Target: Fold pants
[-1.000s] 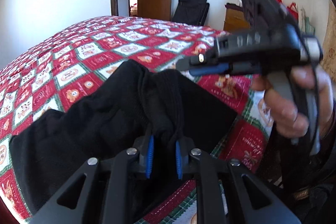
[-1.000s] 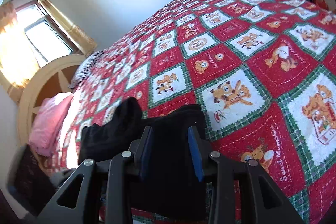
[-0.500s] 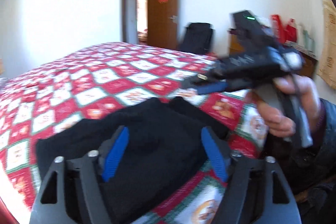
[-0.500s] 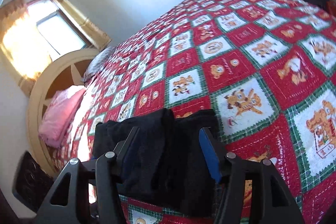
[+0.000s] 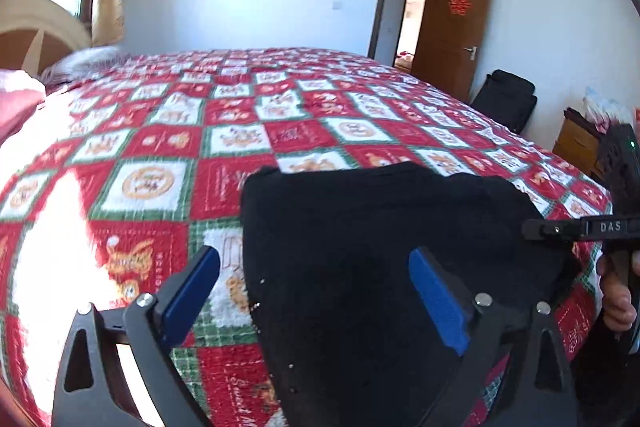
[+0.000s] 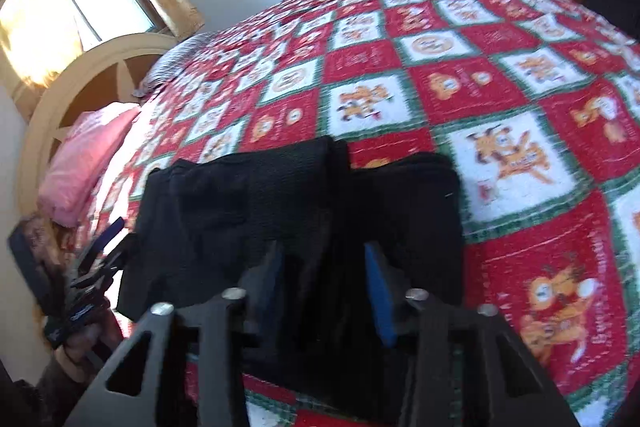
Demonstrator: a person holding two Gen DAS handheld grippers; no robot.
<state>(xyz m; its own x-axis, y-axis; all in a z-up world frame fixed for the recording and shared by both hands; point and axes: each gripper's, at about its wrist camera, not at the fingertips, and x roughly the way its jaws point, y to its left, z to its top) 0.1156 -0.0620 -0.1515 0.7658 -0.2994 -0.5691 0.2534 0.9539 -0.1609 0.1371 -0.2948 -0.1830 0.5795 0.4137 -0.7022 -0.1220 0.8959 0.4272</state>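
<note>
Black pants (image 5: 384, 247) are seen folded into a compact stack on the quilt (image 5: 224, 131) of the bed, near its front edge. The quilt is checked red, white and green with cartoon squares.

Left tongs (image 5: 316, 287) are spread wide; the jaws have just been opening. The left blue pad (image 5: 192, 291) hangs over bare quilt just left of the pants, the right pad (image 5: 440, 303) over the black cloth; no pressing on the cloth is seen.

Right tongs (image 6: 324, 279) are seen low over the near part of the pants, jaws partly apart and just closing. Black cloth lies between the blue pads (image 6: 378, 291); whether it is pinched cannot be told, the view being blurred.

In the right wrist view the left tongs appear left of the pants, held by a hand (image 6: 80, 343). A pink pillow (image 6: 88, 155) and headboard (image 6: 60, 87) lie beyond the pants to the left; a brown door (image 5: 452, 31) stands open beyond the pants to the right.
</note>
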